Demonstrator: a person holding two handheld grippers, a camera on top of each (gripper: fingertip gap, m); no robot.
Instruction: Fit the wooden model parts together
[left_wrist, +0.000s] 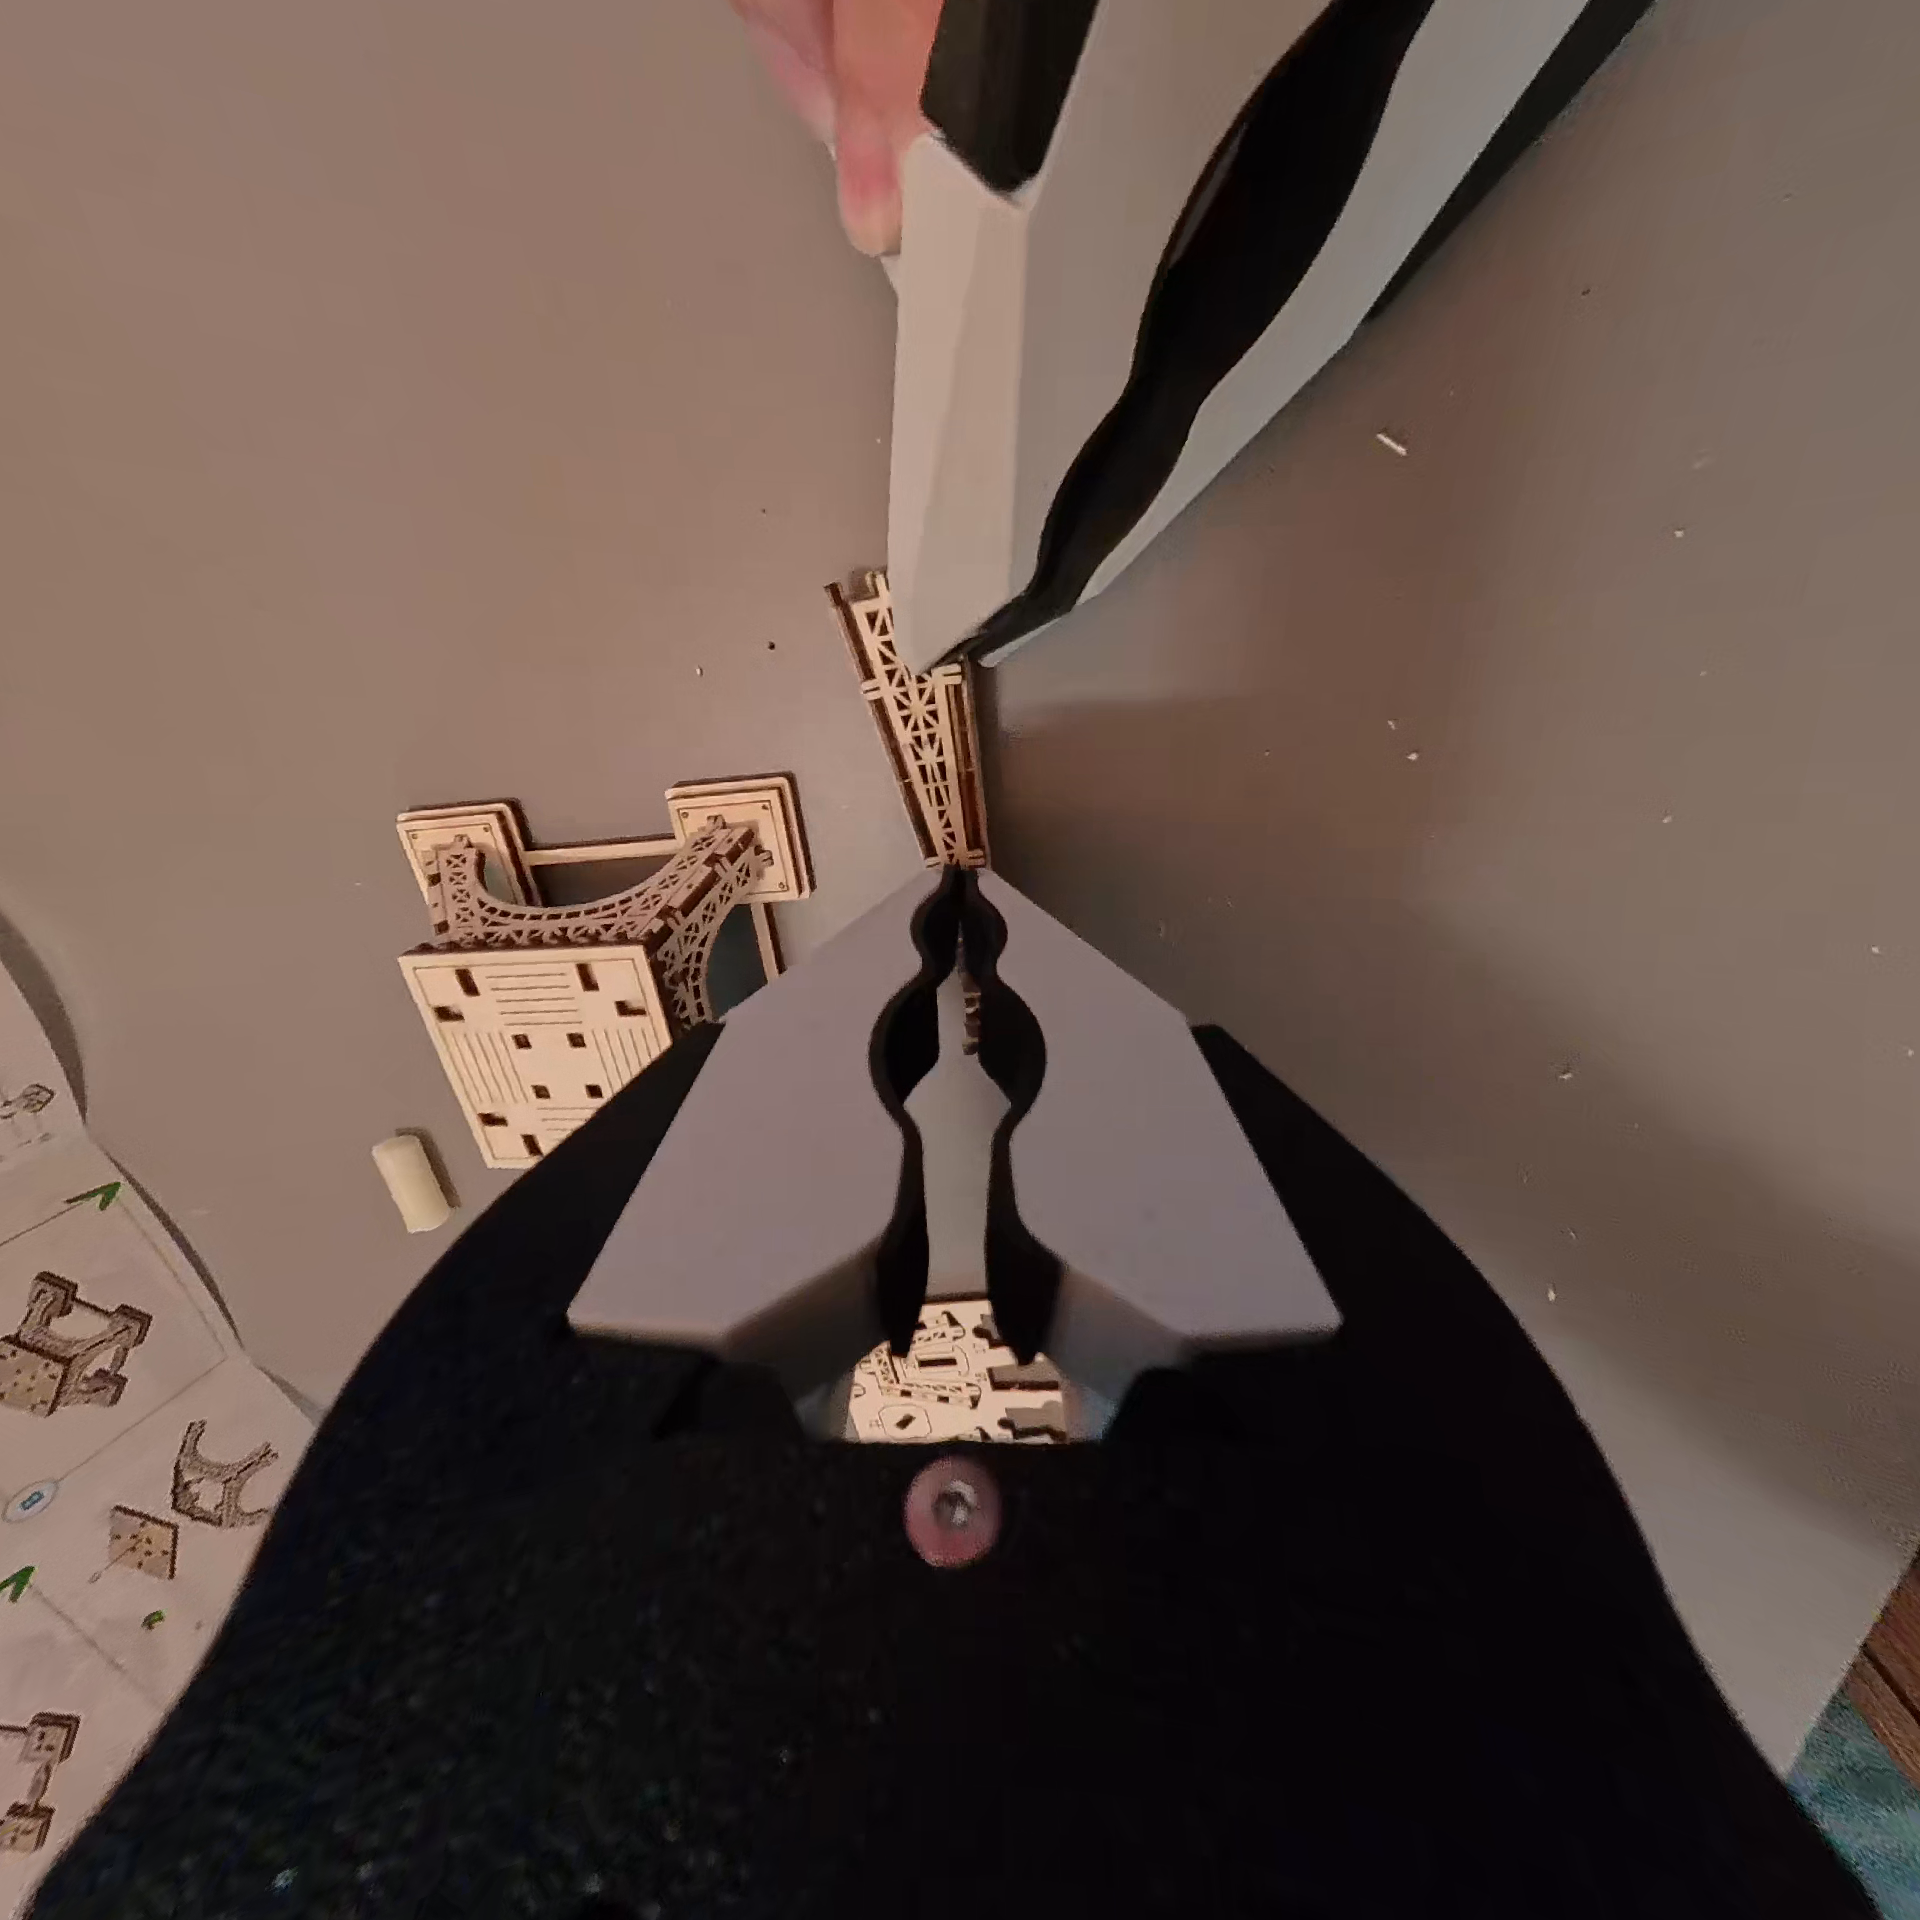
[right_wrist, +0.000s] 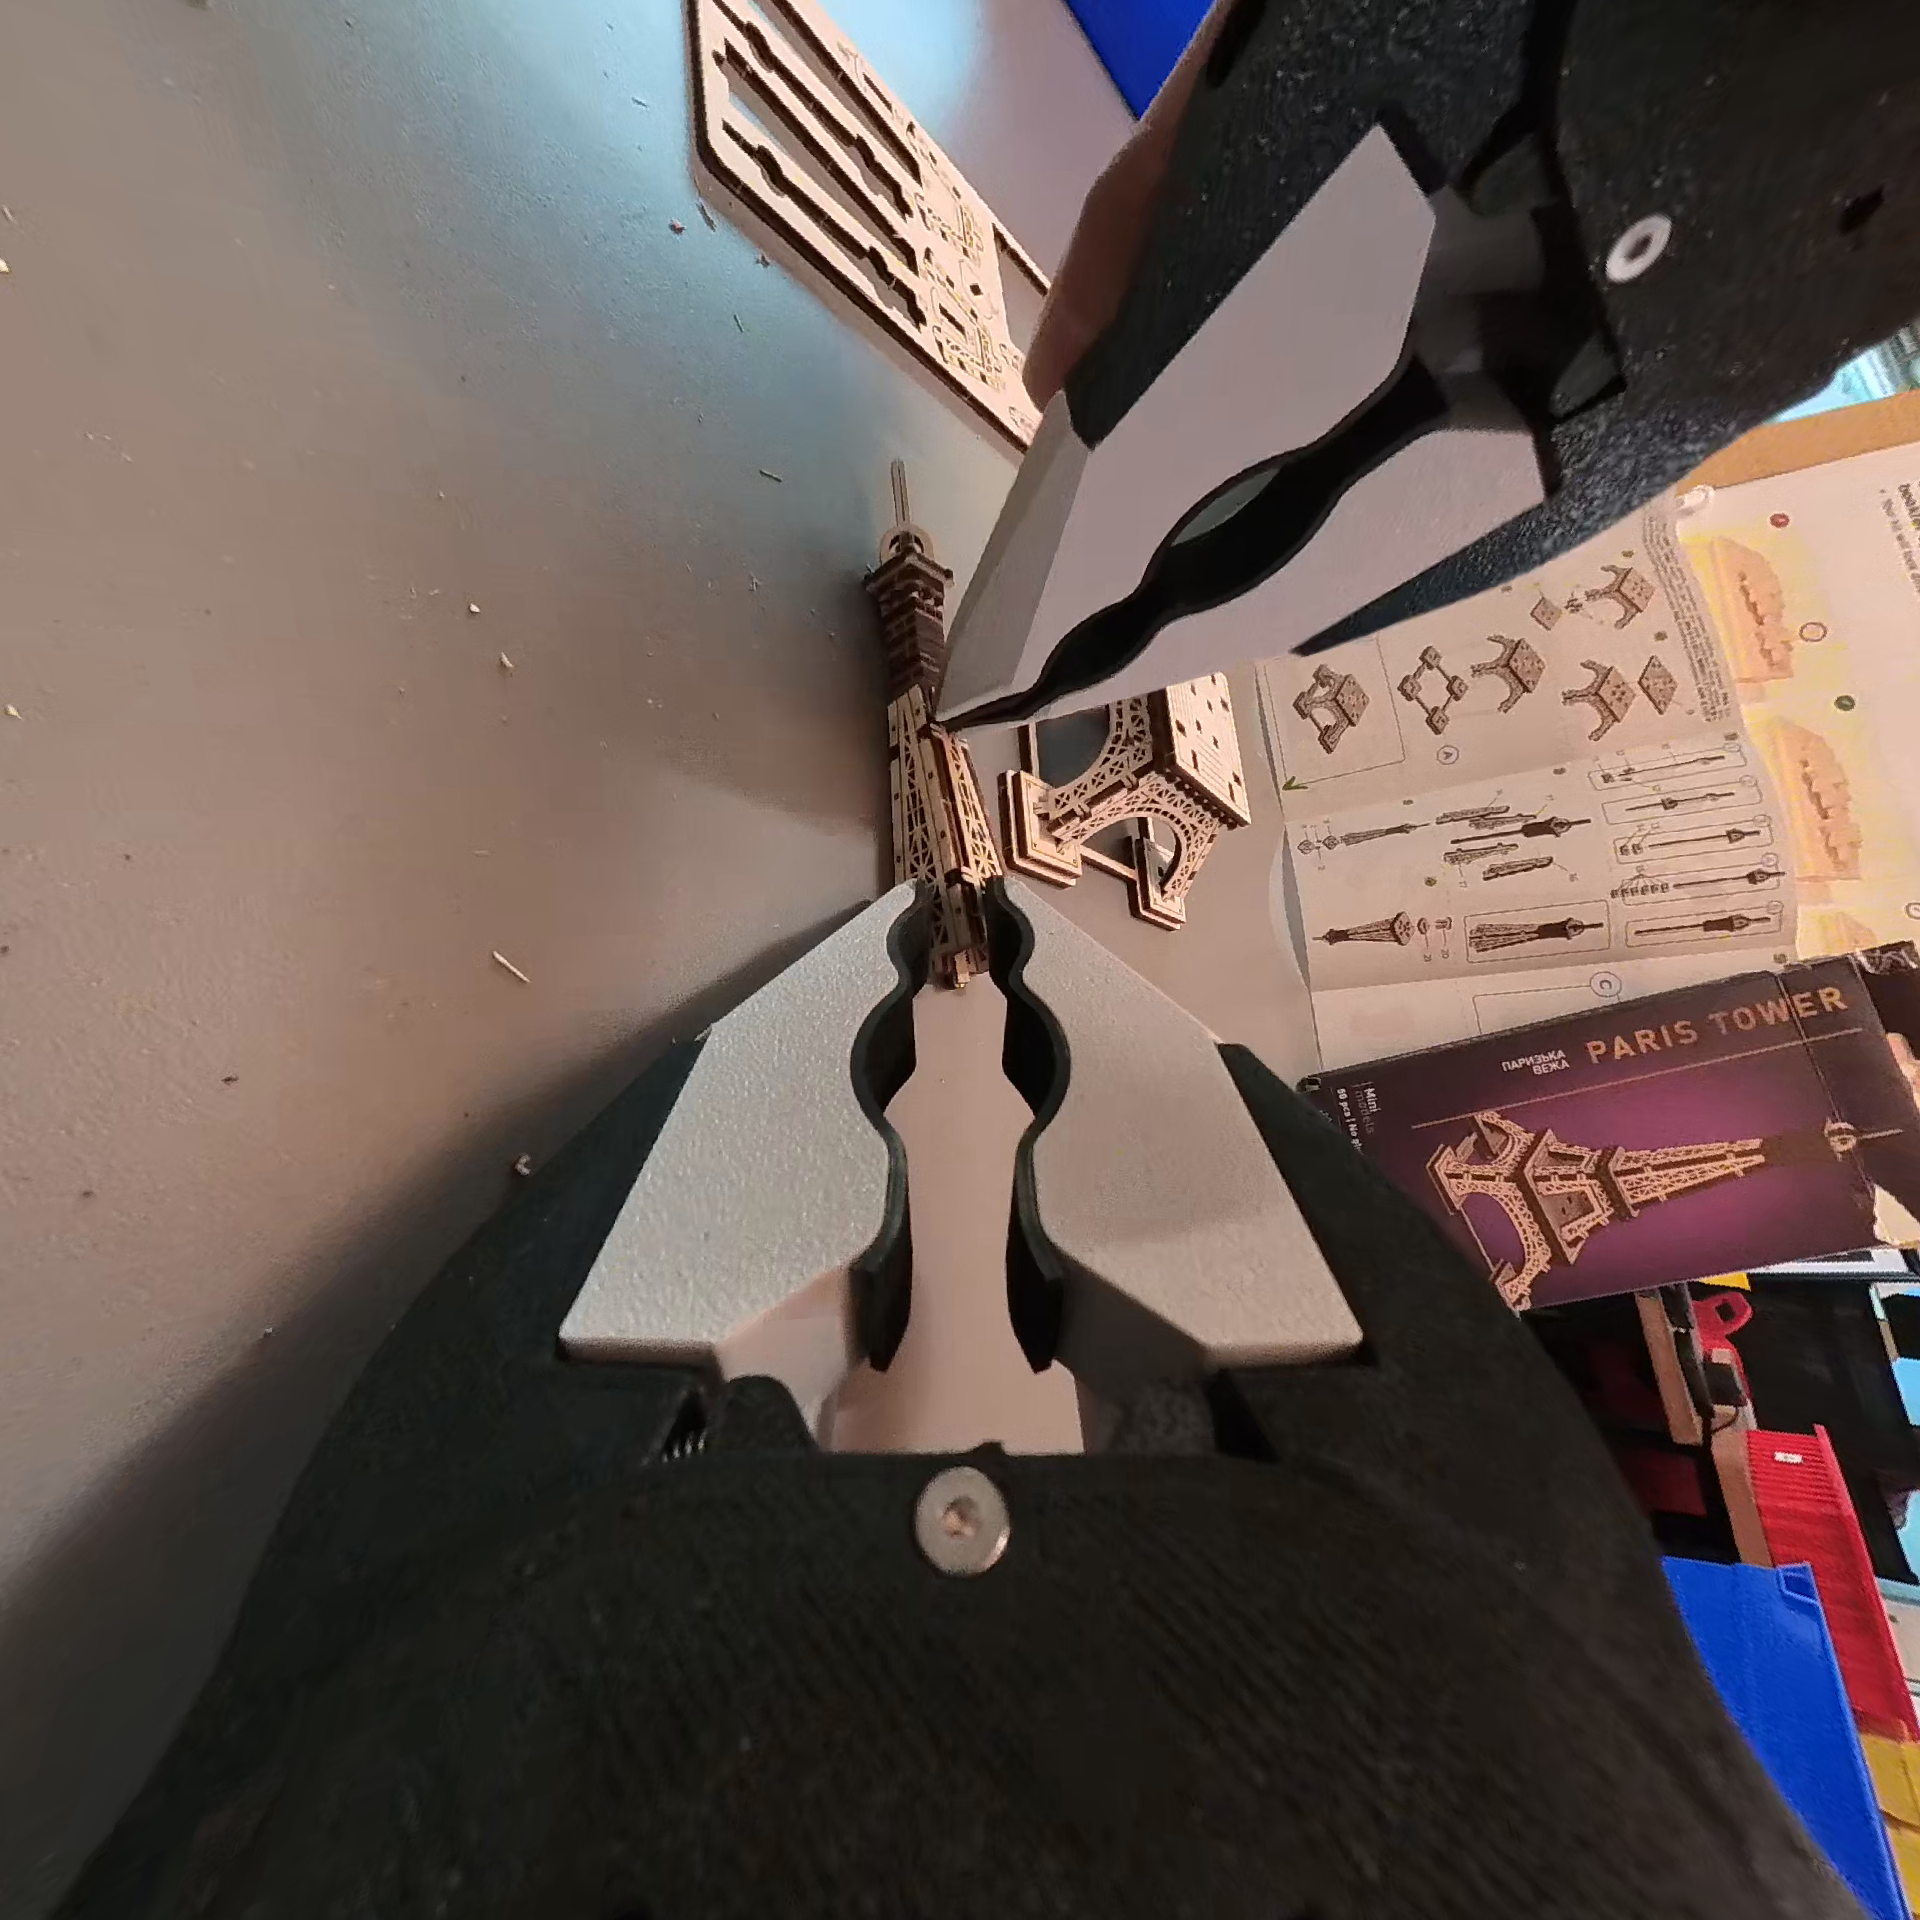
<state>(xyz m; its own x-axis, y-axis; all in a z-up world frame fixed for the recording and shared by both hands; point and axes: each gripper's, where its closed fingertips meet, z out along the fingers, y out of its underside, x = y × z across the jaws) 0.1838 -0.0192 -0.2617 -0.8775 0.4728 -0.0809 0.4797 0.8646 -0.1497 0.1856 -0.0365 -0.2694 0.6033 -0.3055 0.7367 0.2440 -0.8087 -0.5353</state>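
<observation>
In the middle of both views the tapering wooden spire section is held off the grey tabletop between the two grippers, probably so that each end is steadied while a thin lattice panel is pressed into the shaft. The right gripper, rising from the bottom of the right wrist view, has its jaws pressed onto the wide lower end of the spire section. The left gripper, at the centre of the left wrist view, pinches what looks like a thin strip of the same piece, its jaws almost together. In the right wrist view it enters from the upper right, its tip touching the shaft just below the dark, banded upper stage. The wood is pale, laser-cut plywood with scorched brown edges and an open truss pattern, so it likely needs a light squeeze. The arched tower base rests on the tabletop at centre left of the left wrist view, near the held piece but apart, its slotted deck exposed, apparently awaiting the spire. Gripper fingers are smooth grey wedges with wavy black pads. A printed instruction sheet lies at right.
</observation>
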